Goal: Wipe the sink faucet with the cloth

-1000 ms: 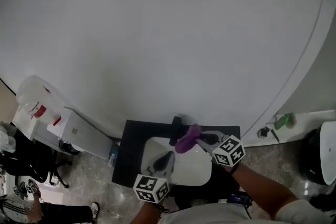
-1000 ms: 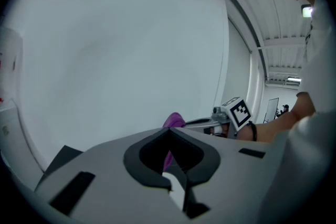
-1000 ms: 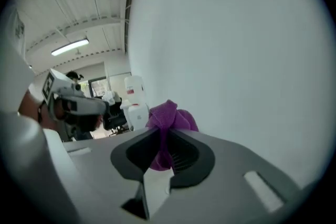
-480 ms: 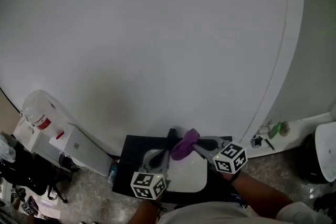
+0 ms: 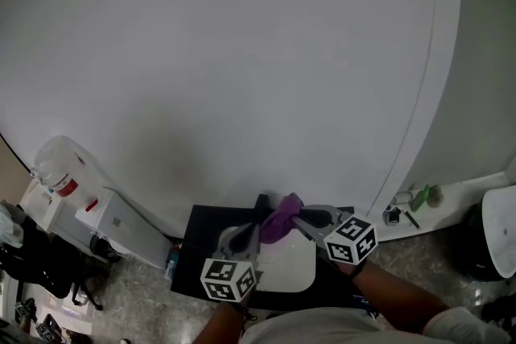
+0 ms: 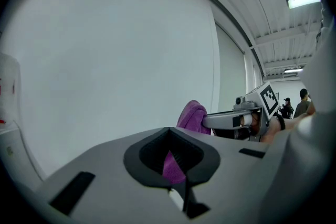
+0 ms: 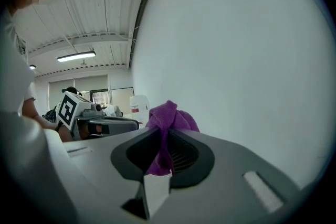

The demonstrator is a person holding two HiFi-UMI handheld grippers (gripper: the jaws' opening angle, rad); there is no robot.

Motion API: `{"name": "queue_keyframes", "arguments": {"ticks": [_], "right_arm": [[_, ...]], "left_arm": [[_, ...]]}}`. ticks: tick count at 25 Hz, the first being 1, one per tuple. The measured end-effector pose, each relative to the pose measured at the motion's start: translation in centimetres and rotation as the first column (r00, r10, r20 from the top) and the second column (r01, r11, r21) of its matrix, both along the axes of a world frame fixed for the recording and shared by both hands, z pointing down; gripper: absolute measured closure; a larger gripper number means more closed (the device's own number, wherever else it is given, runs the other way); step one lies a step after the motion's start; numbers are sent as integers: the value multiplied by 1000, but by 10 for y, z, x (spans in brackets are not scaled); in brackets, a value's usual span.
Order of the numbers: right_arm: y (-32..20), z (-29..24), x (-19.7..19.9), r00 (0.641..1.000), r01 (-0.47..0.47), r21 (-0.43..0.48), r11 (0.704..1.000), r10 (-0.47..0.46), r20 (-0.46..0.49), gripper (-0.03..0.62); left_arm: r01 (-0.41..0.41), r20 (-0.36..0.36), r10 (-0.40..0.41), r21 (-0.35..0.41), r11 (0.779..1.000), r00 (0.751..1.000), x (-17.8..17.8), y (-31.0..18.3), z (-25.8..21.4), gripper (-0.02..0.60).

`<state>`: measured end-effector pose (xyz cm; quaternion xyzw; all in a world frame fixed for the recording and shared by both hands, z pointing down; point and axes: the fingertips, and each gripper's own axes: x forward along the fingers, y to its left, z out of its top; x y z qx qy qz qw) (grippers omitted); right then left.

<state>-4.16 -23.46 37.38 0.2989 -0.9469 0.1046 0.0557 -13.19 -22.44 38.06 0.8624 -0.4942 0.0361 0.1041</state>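
right tongs (image 7: 167,132): clenched on a crumpled purple cloth (image 7: 169,115)
left tongs (image 6: 169,131): clenched on a strip of the same cloth
cloth: bunched between both tongs, above the rear edge of the white sink basin (image 5: 294,270)
black faucet (image 5: 262,204): at the basin's rear edge, just beside the cloth

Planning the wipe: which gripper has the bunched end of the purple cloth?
The right gripper: the bunch of the purple cloth sits at its fingers, while the left gripper pinches only a thin tail.
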Motion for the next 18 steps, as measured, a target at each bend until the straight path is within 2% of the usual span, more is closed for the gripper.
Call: {"name": "queue_keyframes", "arguments": {"ticks": [3, 18], "right_arm": [[1, -2, 1, 1000, 1, -3, 1000, -1, 4, 545], [9, 0, -1, 1000, 7, -19, 1000, -7, 6, 545]], "left_arm": [[1, 17, -1, 12, 1000, 1000, 2, 3, -2, 575], [2, 10, -2, 6, 1000, 1000, 6, 8, -1, 575]]}}
